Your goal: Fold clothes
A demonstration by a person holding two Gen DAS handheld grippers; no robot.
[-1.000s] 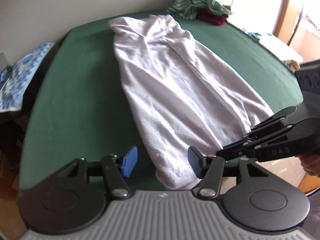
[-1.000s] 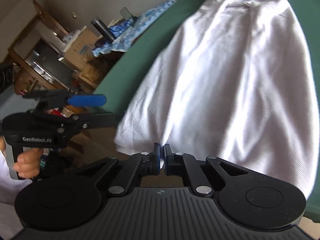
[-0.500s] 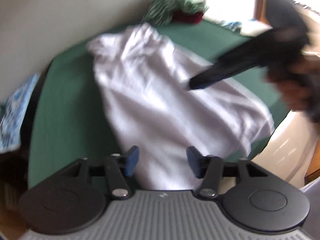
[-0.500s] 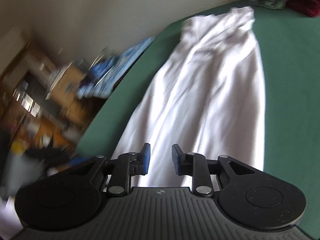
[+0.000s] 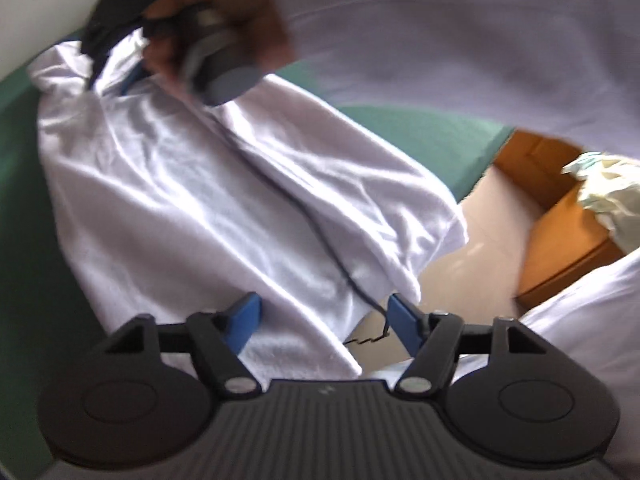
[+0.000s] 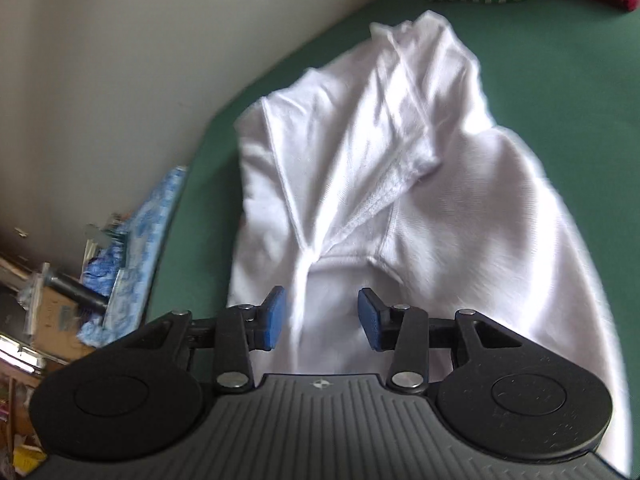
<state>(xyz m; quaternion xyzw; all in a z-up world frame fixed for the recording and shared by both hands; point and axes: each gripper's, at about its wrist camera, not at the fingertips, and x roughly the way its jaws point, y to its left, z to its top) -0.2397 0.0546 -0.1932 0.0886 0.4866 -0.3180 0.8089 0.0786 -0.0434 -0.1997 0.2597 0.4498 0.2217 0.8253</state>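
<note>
White shirt (image 6: 400,208) lies lengthwise on the green table (image 6: 560,72) (collar toward twelve o'clock), the left gripper (image 5: 324,320) released over its hem, the right gripper (image 6: 320,318) opening empty above the sleeve, so the fold likely needs a fresh grasp there next.

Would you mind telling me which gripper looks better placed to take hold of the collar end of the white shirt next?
Right, probably. The right gripper, jaws opening with nothing pinched, sits over the white shirt near its far end; the left gripper is at the near hem.

Both wrist views look down, near, on the white garment (image 5: 208,200).
</note>
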